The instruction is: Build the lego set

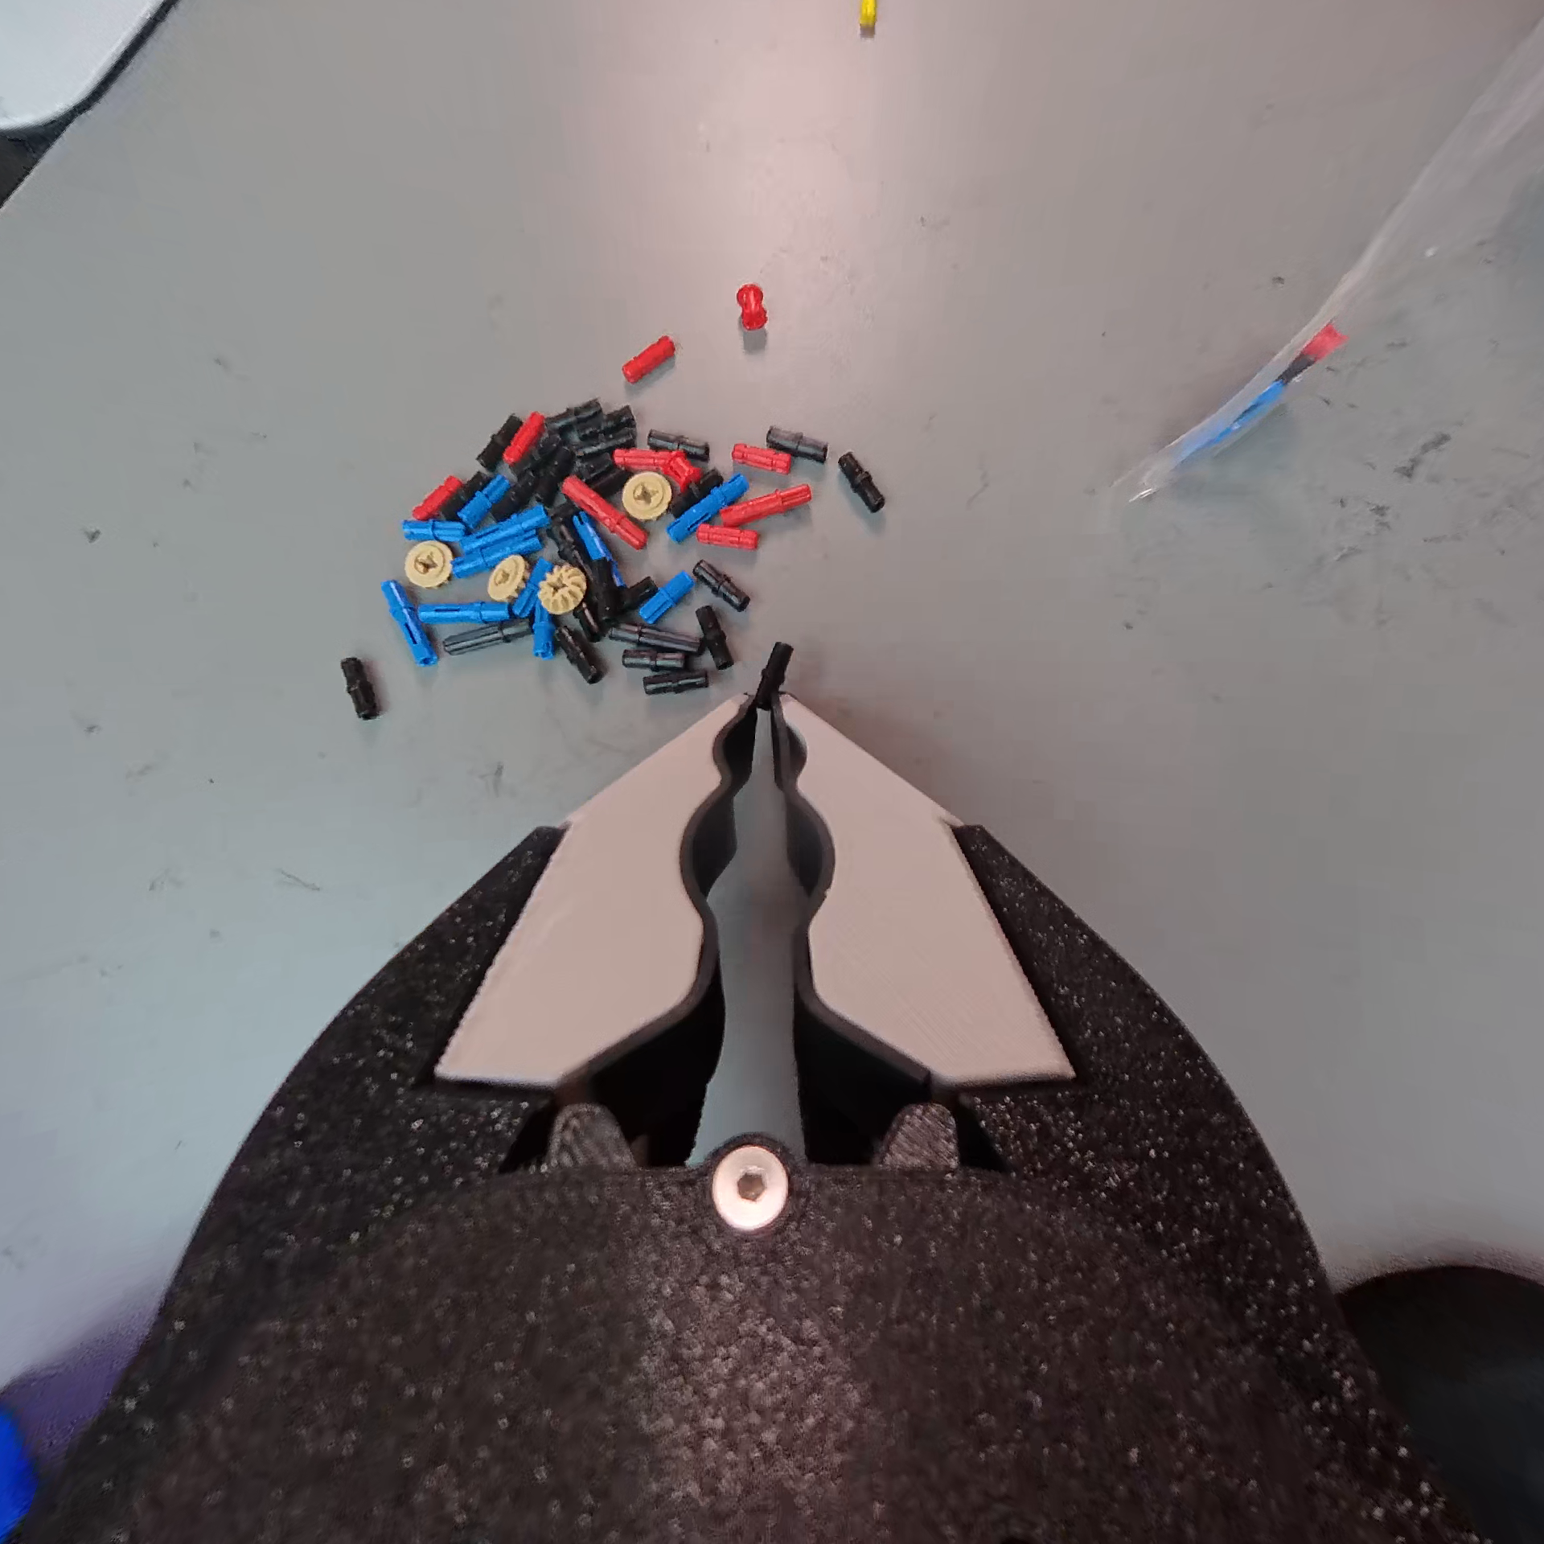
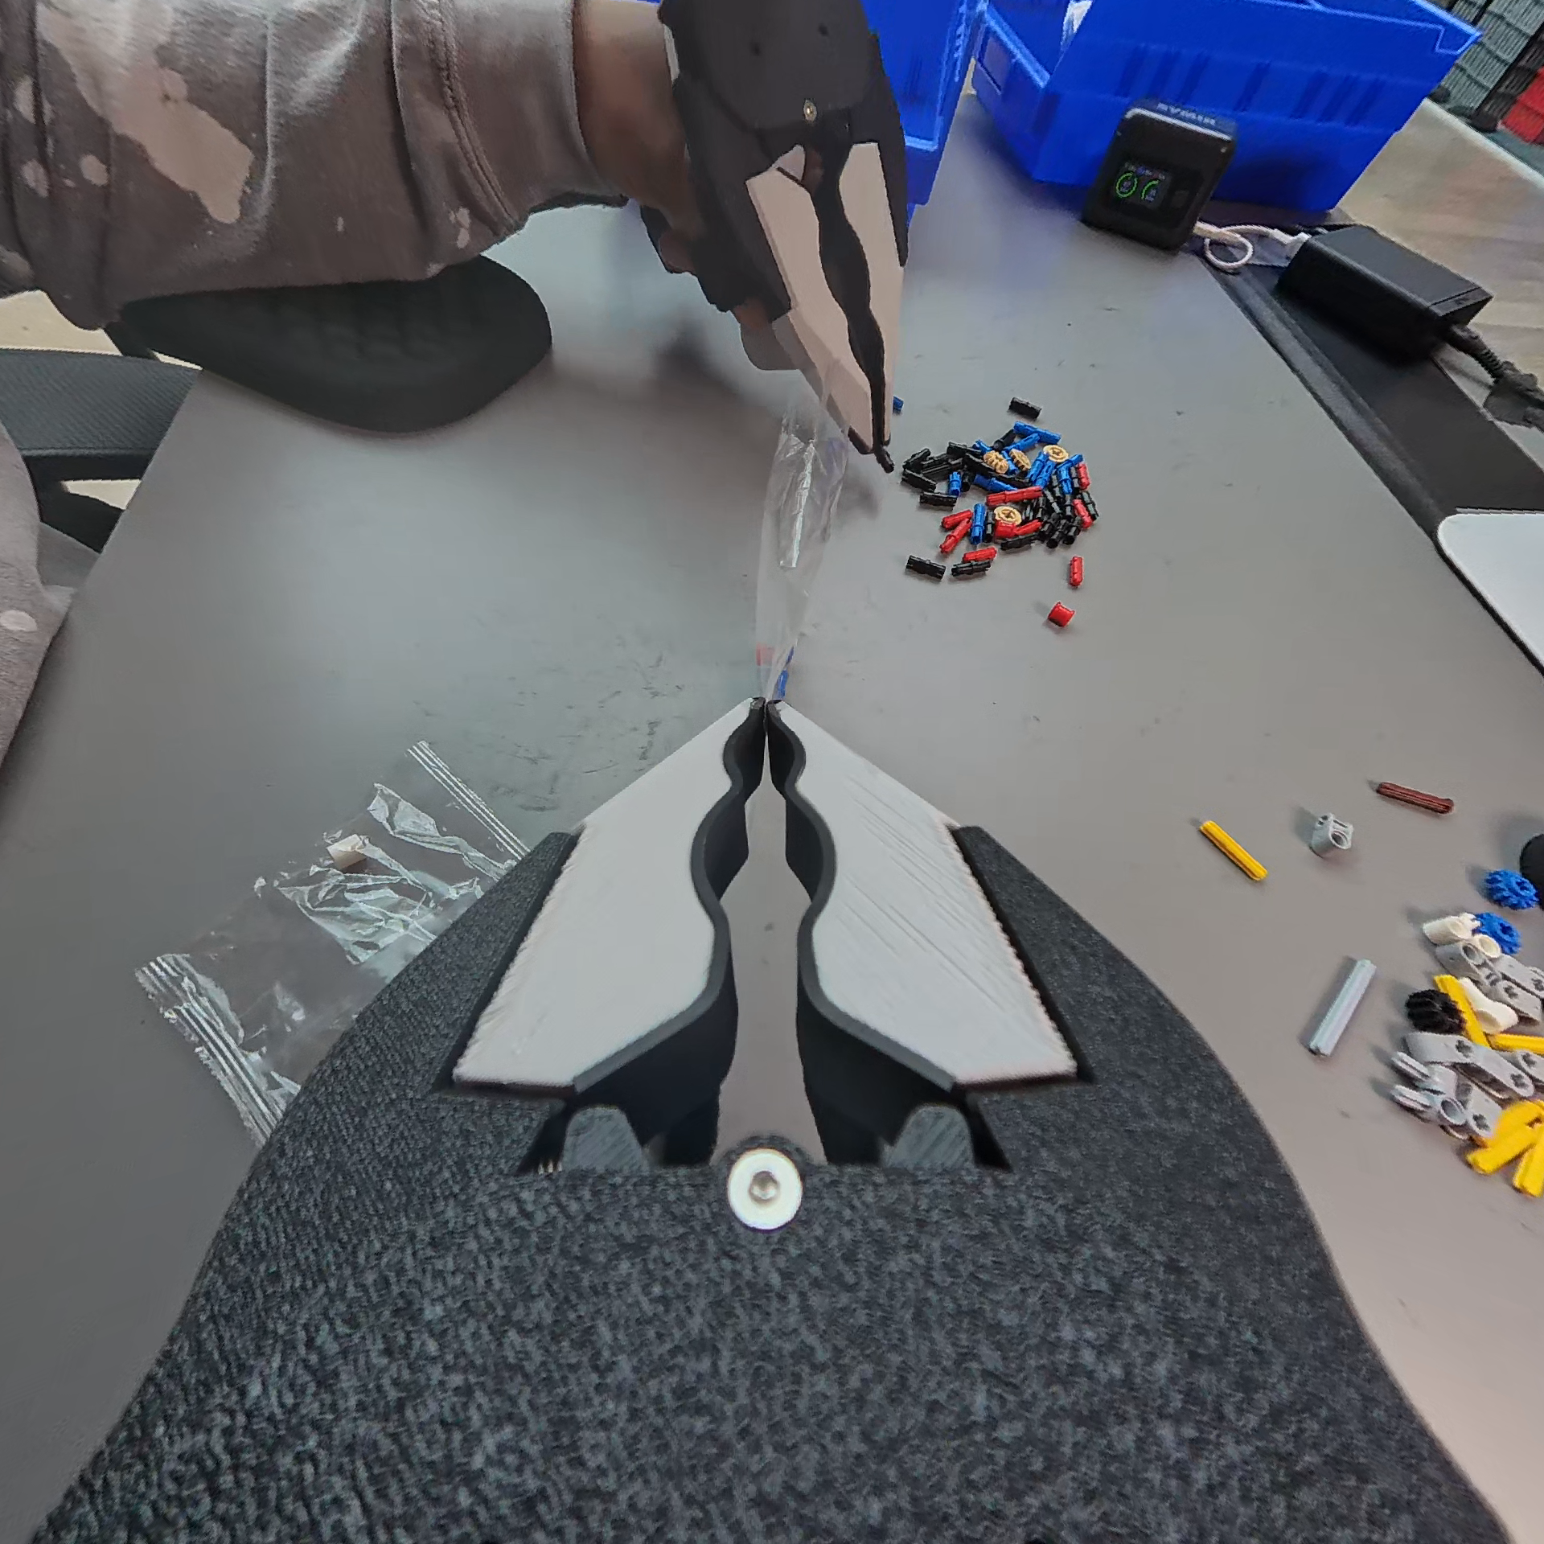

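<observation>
While our right gripper [image 2: 764,708] pinches the clear bag [image 2: 794,535], our left gripper [image 1: 764,700] clamps a black pin [image 1: 774,666] pointing forward, beside the pin pile [image 1: 585,543].

A grey worktop [image 2: 418,585] is seen. A pile of small black, blue and red pins [image 2: 1007,493] is spread on it. Empty clear bags [image 2: 334,911] are laid nearby. Grey and yellow pieces [image 2: 1479,1061] are heaped at one edge.
</observation>
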{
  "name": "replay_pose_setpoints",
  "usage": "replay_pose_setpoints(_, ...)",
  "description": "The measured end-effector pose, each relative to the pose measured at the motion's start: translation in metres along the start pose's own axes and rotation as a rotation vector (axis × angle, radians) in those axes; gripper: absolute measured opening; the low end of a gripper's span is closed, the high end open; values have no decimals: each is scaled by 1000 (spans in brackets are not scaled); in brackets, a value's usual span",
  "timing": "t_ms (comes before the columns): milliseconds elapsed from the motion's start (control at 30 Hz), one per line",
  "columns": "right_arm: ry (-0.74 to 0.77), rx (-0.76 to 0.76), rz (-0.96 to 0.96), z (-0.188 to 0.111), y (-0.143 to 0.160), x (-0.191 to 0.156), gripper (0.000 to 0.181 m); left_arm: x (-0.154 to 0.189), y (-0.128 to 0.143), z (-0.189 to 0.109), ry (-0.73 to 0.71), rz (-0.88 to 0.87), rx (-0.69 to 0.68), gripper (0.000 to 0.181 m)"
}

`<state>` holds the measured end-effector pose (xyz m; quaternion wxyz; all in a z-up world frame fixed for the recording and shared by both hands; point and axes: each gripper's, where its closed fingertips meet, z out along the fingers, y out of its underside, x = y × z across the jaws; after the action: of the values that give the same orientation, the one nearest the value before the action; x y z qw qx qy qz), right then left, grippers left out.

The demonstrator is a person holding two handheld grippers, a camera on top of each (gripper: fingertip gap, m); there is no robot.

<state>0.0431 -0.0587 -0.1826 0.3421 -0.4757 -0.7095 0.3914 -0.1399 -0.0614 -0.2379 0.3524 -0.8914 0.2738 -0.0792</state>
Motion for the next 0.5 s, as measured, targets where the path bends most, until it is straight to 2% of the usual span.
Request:
replay_pose_setpoints(67,4,-1,-2,0,0,0,0,13,-24,-10,58,-5,113,3)
replay_pose_setpoints(167,0,4,1,2,-1,0,0,44,-73,-37,155,34,318,3)
replay_pose_setpoints(233,-3,4,-3,4,-2,-2,0,69,-95,-48,207,93,383,3)
replay_pose_setpoints(333,-6,3,-9,6,-3,-3,0,92,-106,-46,228,164,379,3)
replay_pose_setpoints(500,-11,4,-12,7,-4,-6,0,105,-99,-31,253,194,322,6)
